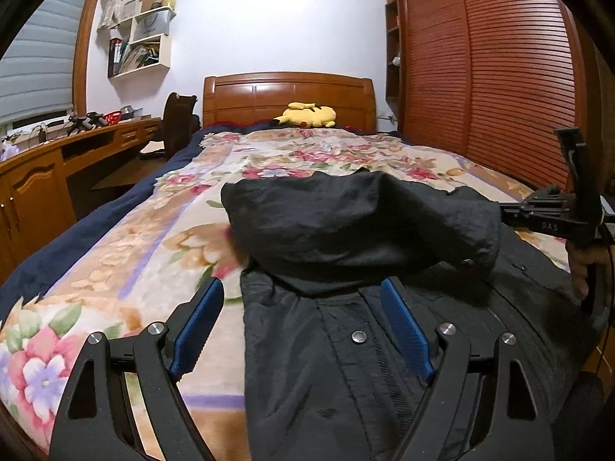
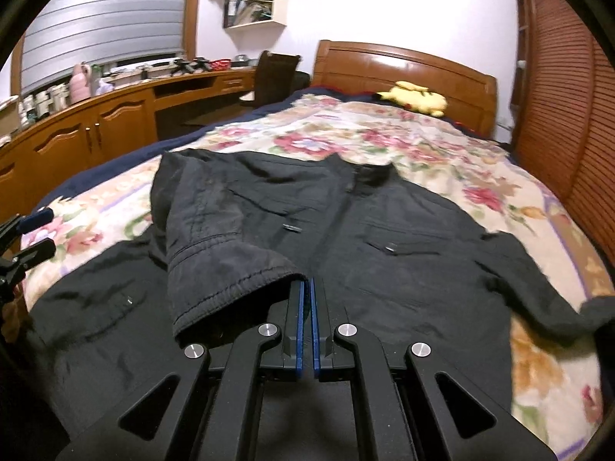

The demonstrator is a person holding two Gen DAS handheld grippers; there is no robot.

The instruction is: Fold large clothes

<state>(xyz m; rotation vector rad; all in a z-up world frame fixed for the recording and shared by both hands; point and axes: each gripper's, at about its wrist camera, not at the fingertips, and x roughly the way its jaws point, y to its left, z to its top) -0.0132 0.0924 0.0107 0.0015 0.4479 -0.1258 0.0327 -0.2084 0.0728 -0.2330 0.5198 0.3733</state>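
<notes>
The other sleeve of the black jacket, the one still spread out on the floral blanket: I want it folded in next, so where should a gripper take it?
Grip the black jacket's outstretched sleeve at its cuff end, coming from the wardrobe side. It lies flat and angled outward, so the cuff's free edge probably gives the fingers something to pinch.

Black snap-front jacket (image 2: 346, 230) flat on floral fleece blanket (image 2: 480, 176), collar toward 12 o'clock. One sleeve (image 2: 215, 253) folded across its chest. Yellow plush toy (image 2: 417, 101) at 1 o'clock, against carved wooden headboard (image 2: 403, 65). Long wooden desk (image 2: 115, 115) at 10 o'clock; louvred wooden wardrobe (image 2: 565, 96) at 2.
</notes>
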